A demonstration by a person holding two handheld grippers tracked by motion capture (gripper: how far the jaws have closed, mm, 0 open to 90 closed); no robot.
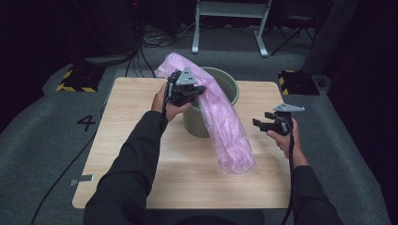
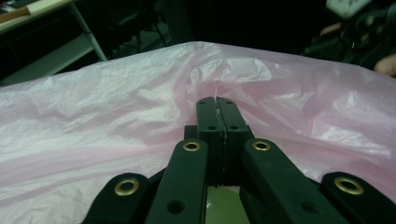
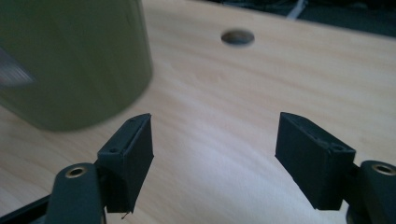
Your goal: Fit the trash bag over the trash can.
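The bin [image 1: 213,105] is taken as landmark, an olive-green bin standing upright on the wooden table [image 1: 141,164]. Nearest the person, the loose end of the pink bag [image 1: 230,136] is laid on the table, in front of the bin and slightly to its right. From there the bag is draped up over the bin's front rim and across its mouth, and is bunched up behind the bin's left rim. The right gripper [image 1: 264,124] is held right of the bin, well apart from it and clear of the bag, jaws spread wide with nothing between them. The left gripper [image 1: 193,91] is held at the bin's left rim, jaws pressed together on a fold of the bag.
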